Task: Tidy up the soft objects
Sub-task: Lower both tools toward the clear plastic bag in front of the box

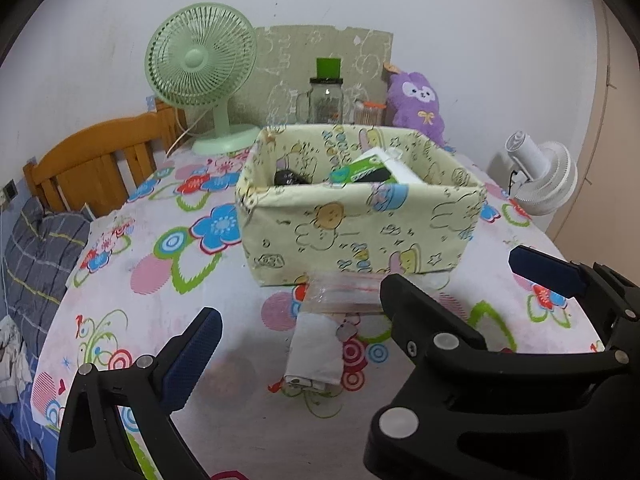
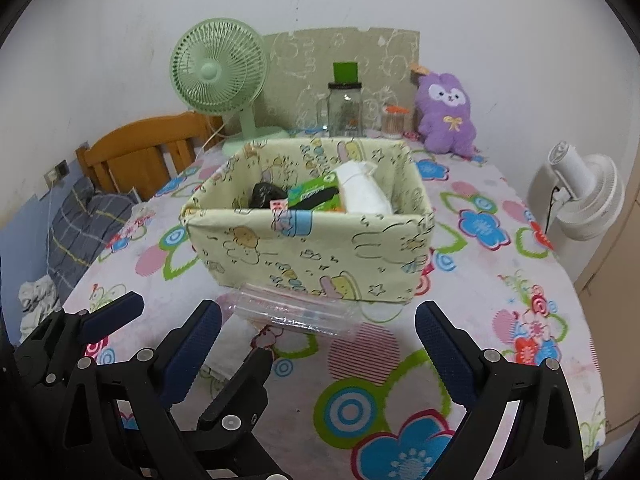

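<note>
Item count, as observed. One fabric storage bin [image 2: 308, 256], yellow with cartoon print. Inside it: one black item [image 2: 266, 194], one green packet [image 2: 318, 194], one white tissue pack [image 2: 362, 192]. One clear zip bag [image 2: 296, 312] in front of the bin. One folded grey cloth [image 1: 314, 350]. One purple plush toy [image 2: 446, 114]. Two fans: one green desk fan [image 2: 218, 74], one white fan [image 2: 582, 196]. One large glass jar [image 2: 345, 110]; one small orange-lidded container [image 2: 394, 120]. One wooden headboard [image 1: 100, 160]. Two hand-held grippers: left [image 2: 174, 334], right [image 2: 318, 354].
</note>
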### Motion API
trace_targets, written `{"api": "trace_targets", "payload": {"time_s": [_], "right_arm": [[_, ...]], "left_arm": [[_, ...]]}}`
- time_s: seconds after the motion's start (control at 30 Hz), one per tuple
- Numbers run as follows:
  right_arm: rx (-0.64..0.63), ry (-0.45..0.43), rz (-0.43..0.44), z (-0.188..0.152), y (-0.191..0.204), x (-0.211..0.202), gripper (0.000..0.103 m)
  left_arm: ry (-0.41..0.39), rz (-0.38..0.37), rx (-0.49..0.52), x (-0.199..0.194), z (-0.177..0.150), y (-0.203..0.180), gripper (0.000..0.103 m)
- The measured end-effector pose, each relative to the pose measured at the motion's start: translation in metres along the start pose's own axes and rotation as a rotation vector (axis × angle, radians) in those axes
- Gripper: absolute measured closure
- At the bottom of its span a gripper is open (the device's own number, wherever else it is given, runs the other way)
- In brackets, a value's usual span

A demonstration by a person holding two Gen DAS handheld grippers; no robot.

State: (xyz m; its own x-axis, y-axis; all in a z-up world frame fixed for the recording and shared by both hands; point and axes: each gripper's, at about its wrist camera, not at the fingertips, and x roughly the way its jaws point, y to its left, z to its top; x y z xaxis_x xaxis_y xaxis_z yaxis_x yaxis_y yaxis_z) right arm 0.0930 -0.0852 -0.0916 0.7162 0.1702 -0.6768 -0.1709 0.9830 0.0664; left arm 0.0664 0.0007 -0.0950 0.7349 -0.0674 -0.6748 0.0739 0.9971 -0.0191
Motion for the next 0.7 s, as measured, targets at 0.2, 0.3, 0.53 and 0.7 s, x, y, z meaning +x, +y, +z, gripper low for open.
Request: {"api": "trace_targets", "payload": {"time_s": [0.2, 0.3, 0.53, 0.7], "right_arm": [[-0.001, 0.044, 0.011, -0.004, 0.005, 0.018, 0.006], [0.000, 0.064, 0.015, -0.005, 0.007, 0.027, 0.006], [-0.001, 0.099, 0.026, -0.005, 0.012, 0.046, 0.006], [0.007, 0.123, 0.035, -0.003, 0.014, 0.059, 0.006]], "left_arm": [[0.042, 0.015, -0.010, 0.014, -0.006, 0.008, 0.000], [0.061, 0.022, -0.021, 0.022, -0.008, 0.013, 0.000], [0.088, 0.027, -0.037, 0.035, -0.008, 0.023, 0.007], [0.104, 0.020, -0.043, 0.043, -0.006, 0.027, 0.011]]}}
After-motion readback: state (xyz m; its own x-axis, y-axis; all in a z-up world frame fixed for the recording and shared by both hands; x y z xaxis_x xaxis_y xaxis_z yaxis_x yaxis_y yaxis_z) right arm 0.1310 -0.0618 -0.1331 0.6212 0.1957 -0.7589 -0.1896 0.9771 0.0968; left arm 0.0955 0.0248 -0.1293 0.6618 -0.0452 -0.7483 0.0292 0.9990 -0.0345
